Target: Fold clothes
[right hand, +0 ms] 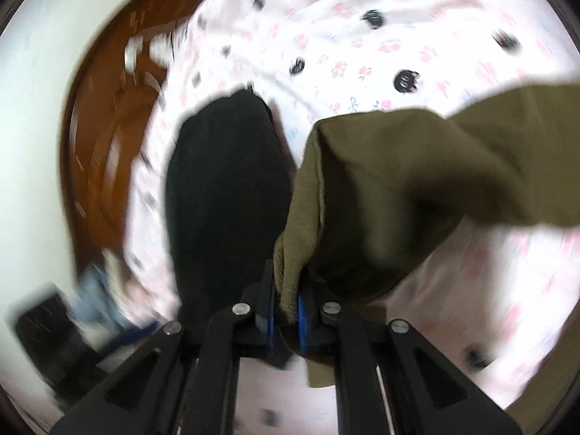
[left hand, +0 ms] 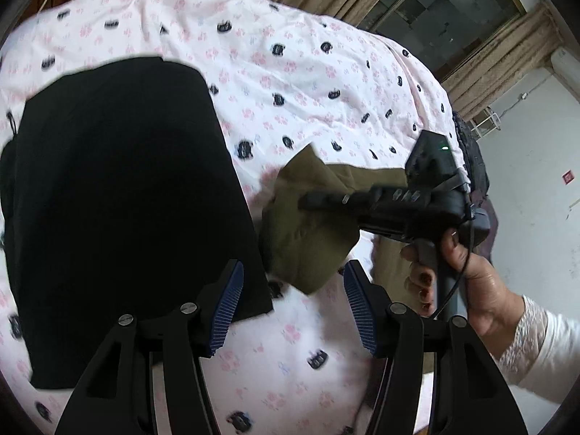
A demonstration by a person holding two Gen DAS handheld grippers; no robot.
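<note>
An olive-green garment [left hand: 308, 232] is lifted above the bed in the left wrist view, held at one edge. My right gripper [right hand: 284, 311] is shut on its ribbed hem [right hand: 293, 253]; the cloth [right hand: 417, 181] trails off to the right. That gripper [left hand: 315, 199] also shows in the left wrist view, held by a hand. A folded black garment [left hand: 127, 199] lies flat on the bed at the left; it shows in the right wrist view [right hand: 224, 188] too. My left gripper [left hand: 290, 308] is open and empty, above the black garment's right edge.
The bed is covered by a white sheet with pink flowers and dark cat prints [left hand: 290, 72]. A brown wooden headboard [right hand: 105, 137] curves at the left. Curtains and a window [left hand: 446, 7] stand behind the bed. Dark items [right hand: 50, 337] lie beside the bed.
</note>
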